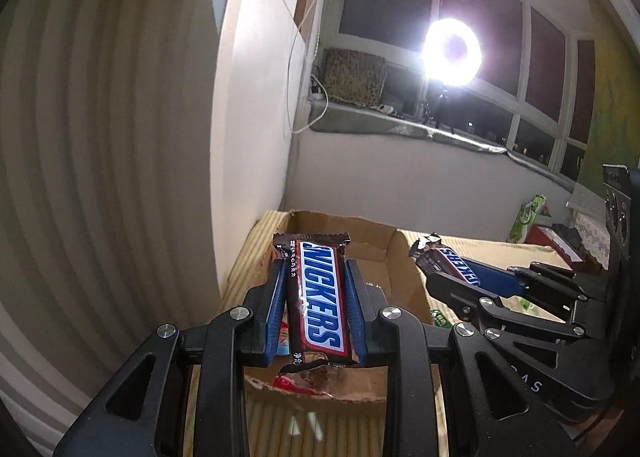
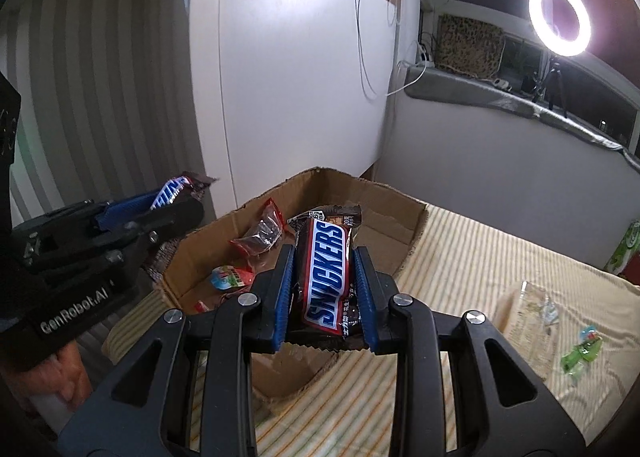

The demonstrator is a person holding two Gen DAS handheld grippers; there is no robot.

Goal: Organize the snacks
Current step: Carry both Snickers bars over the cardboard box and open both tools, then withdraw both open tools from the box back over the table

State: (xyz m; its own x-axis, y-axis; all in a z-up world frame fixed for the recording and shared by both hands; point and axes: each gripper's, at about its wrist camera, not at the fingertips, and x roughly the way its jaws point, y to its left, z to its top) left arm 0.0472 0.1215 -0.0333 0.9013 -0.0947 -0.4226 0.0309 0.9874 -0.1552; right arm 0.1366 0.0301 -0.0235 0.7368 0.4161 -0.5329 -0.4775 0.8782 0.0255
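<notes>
I note both grippers, left (image 1: 316, 297) and right (image 2: 326, 289), each clamp a chocolate bar (image 1: 320, 293) over the cardboard box (image 2: 404, 225) ahead; a slack release risks overshooting its rim

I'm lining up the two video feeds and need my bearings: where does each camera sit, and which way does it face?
Left wrist view: sits on the left tool, looking along its fingers over the cardboard box; shows that tool clamping a Snickers bar, with the right tool at right.
Right wrist view: sits on the right tool, facing the same box; shows it clamping a second Snickers bar, with the left tool at left.
Shared: box, both tools, ring light.
</notes>
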